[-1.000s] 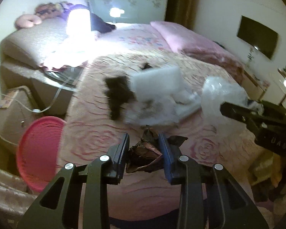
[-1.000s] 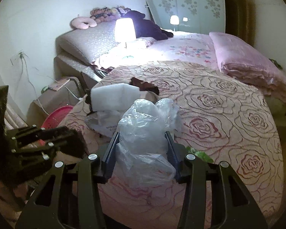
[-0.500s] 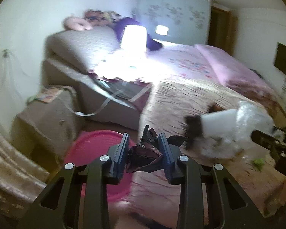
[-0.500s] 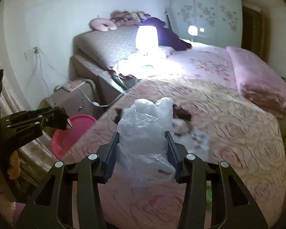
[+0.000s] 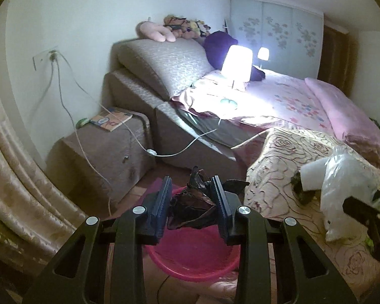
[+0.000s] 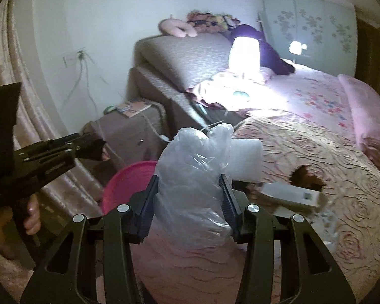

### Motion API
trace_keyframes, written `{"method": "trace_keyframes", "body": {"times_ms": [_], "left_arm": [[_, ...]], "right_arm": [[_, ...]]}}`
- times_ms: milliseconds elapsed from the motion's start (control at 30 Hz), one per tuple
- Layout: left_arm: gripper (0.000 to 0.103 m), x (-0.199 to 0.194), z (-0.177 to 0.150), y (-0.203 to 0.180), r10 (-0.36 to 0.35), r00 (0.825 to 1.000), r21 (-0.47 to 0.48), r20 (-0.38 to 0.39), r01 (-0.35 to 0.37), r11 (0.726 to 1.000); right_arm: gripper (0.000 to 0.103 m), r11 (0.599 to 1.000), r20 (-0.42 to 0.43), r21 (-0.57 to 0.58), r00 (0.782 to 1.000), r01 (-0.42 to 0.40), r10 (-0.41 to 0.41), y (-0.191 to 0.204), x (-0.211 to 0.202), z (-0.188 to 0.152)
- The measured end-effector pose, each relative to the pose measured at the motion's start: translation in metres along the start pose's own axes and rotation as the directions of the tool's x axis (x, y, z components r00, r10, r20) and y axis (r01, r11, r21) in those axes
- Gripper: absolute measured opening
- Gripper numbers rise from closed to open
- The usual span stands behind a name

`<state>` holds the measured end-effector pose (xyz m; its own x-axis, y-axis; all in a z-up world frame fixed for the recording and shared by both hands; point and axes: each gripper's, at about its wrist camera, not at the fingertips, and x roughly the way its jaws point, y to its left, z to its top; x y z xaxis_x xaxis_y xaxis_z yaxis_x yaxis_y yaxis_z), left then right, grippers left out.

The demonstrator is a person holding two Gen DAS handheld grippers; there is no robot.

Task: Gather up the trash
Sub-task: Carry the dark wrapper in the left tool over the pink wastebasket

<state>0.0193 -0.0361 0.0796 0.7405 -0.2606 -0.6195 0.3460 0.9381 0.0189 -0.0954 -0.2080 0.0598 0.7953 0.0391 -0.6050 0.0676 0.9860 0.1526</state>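
Observation:
My left gripper [image 5: 191, 197] is shut on a crumpled dark brown wrapper [image 5: 192, 207] and holds it right above the pink basin [image 5: 197, 258] on the floor beside the bed. My right gripper [image 6: 190, 192] is shut on a crumpled clear plastic bag [image 6: 192, 182], held over the bed's edge; the pink basin [image 6: 124, 185] lies left of it. The bag also shows at the right of the left wrist view [image 5: 342, 192]. More trash lies on the bedspread: a white foam block [image 6: 245, 159], a dark scrap [image 6: 306, 177] and a white box [image 6: 291, 195].
A brown bedside cabinet [image 5: 101, 149] with a booklet [image 5: 111, 120] stands left of the basin, with cables [image 5: 139, 139] trailing over it. A lit lamp [image 5: 236, 63] stands on the bed. A curtain [image 5: 17, 197] hangs at far left.
Both grippers swung left away from the bed. The left one now holds the wrapper over the pink basin; the right one followed with the bag toward the bed's edge.

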Motion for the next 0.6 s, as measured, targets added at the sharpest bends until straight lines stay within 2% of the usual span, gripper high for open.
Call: {"method": "trace_keyframes", "body": {"times_ms": [367, 600], "left_arm": [[0.031, 0.033, -0.013, 0.016, 0.05, 0.996, -0.016, -0.07, -0.051, 0.999], [0.031, 0.052, -0.024, 0.028, 0.074, 0.99, -0.027, -0.117, -0.077, 0.997]], "right_arm": [[0.045, 0.998, -0.052, -0.028, 0.997, -0.051, 0.05, 0.024, 0.037, 0.007], [0.045, 0.994, -0.136, -0.019, 0.985, -0.11, 0.107, 0.035, 0.081, 0.005]]}}
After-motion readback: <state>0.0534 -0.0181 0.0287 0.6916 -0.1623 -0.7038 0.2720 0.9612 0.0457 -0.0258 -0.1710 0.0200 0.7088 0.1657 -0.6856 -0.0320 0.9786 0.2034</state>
